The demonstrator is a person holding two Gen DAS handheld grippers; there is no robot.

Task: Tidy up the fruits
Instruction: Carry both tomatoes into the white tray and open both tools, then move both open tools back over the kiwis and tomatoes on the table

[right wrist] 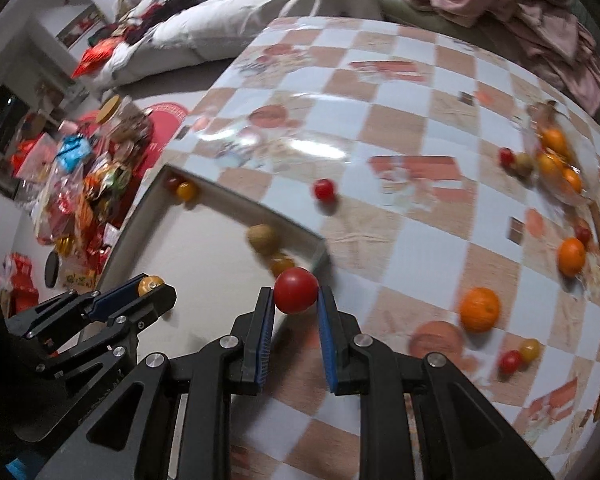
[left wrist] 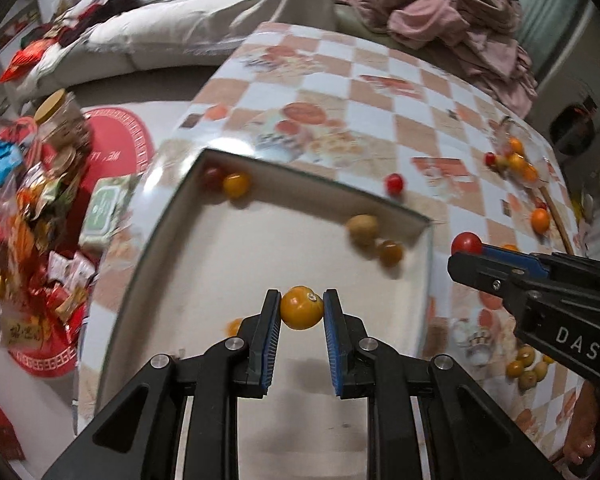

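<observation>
My left gripper [left wrist: 301, 307] is shut on a yellow-orange tomato [left wrist: 300, 309] and holds it above the white tray [left wrist: 204, 272]. My right gripper [right wrist: 296, 300] is shut on a red tomato [right wrist: 296, 289] near the tray's right corner [right wrist: 320, 258]. The right gripper also shows in the left wrist view [left wrist: 466, 250] with its red tomato [left wrist: 466, 243]. The left gripper shows in the right wrist view [right wrist: 150, 288]. In the tray lie a red and a yellow tomato [left wrist: 236, 184] in the far corner, and a tan fruit [left wrist: 362, 229] beside an orange tomato [left wrist: 390, 252].
Loose fruit lies on the checkered tablecloth [right wrist: 380, 140]: a red tomato [right wrist: 324, 189], two oranges [right wrist: 479, 309], small tomatoes [right wrist: 518, 356] and a pile of fruit at the far right [right wrist: 552, 160]. Snack packets [right wrist: 80, 200] lie on the floor left. A sofa with clothes stands behind.
</observation>
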